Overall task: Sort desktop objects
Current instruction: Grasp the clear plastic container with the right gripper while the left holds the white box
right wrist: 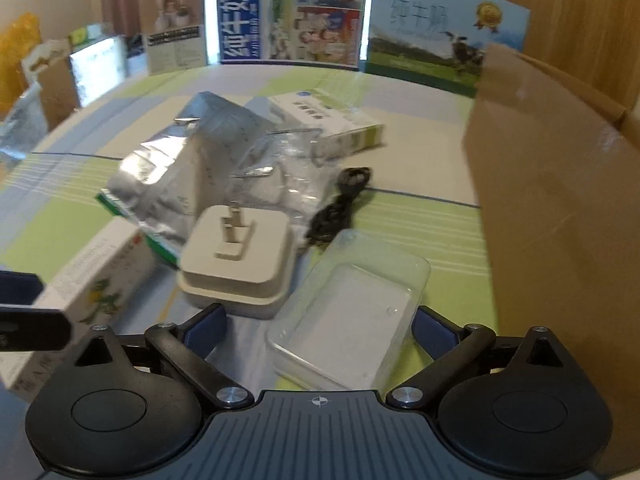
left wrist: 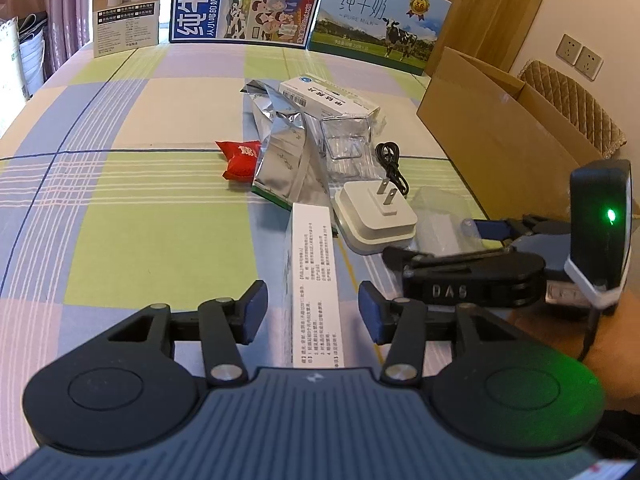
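Here the left gripper [left wrist: 313, 312], spread, straddles the long white box [left wrist: 314, 280], its axis running near-to-far; right gripper [right wrist: 318, 330], also spread, apparently flanks the clear tray [right wrist: 352, 312].

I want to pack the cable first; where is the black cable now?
The black cable lies coiled on the table, behind the white plug adapter, right of the clear plastic bag, near the cardboard box.

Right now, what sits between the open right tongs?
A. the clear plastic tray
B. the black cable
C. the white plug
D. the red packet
A: in the right wrist view the clear plastic tray lies between the spread right tongs, with the white plug off to their left and the black cable farther back.
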A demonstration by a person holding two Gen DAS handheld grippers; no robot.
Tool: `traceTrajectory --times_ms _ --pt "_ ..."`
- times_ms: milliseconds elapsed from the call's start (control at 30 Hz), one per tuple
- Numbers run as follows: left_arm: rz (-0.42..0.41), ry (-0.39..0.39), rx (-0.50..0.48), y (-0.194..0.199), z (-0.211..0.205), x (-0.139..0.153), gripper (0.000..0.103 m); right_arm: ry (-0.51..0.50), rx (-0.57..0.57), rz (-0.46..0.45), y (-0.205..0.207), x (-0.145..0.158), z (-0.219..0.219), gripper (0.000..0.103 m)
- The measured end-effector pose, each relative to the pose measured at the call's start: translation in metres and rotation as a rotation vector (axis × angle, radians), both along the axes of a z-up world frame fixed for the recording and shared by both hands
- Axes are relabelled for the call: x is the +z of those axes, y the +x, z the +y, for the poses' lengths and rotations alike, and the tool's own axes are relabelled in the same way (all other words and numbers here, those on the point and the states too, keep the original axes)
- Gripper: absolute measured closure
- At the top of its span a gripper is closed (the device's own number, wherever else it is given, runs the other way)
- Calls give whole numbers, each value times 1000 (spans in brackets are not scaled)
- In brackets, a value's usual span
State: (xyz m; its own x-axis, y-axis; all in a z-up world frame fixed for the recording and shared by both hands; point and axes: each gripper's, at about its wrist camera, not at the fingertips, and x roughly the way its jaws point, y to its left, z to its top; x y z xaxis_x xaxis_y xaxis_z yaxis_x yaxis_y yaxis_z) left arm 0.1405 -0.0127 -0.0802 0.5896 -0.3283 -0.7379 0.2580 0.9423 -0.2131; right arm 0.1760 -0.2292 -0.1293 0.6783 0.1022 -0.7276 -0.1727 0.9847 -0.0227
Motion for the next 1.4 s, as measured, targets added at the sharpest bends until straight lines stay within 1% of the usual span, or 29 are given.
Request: traceTrajectory --times_ms 67,133,167,267,300,400,500,600,700,767,833,867,1000,1133,1300,1400 --pt "-2 1 1 0 1 0 59 11 38 -3 -4 1 6 14" --pt "-2 1 2 0 2 1 59 27 64 0 -8 2 10 23" --pt "-3 2 1 -1 2 1 59 34 72 3 -10 4 11 30" --pt "-4 20 -4 -1 1 0 59 38 99 18 -17 6 14 36" --pt "-5 29 -7 -1 1 0 59 40 103 23 -21 7 13 39" --pt "-2 49 -21 0 -3 -2 59 41 107 41 -35 10 13 44" --pt "2 69 -47 0 -8 -5 59 33 108 58 -51 13 11 44" --pt "3 102 -61 -1 -14 -8 61 12 85 53 -66 14 8 44" --pt "6 108 -58 -1 -15 -9 67 18 76 23 -70 15 8 42" --pt "8 107 -53 -1 -15 -10 74 27 72 7 -70 17 8 39" --pt "6 114 -52 -1 -14 -10 76 39 51 2 -67 17 6 37" --pt "7 121 -55 -1 -14 -10 81 46 39 3 -66 16 6 37" --pt "15 151 -86 -12 -12 -8 82 71 11 16 -64 16 3 37" --pt "-3 184 -99 -15 -17 -9 81 90 -10 21 -62 13 1 37" --pt "-8 170 -90 -5 -23 -11 80 76 -5 20 -61 9 6 37" --pt "0 183 -92 -1 -26 -15 80 60 -9 10 -63 8 6 37"
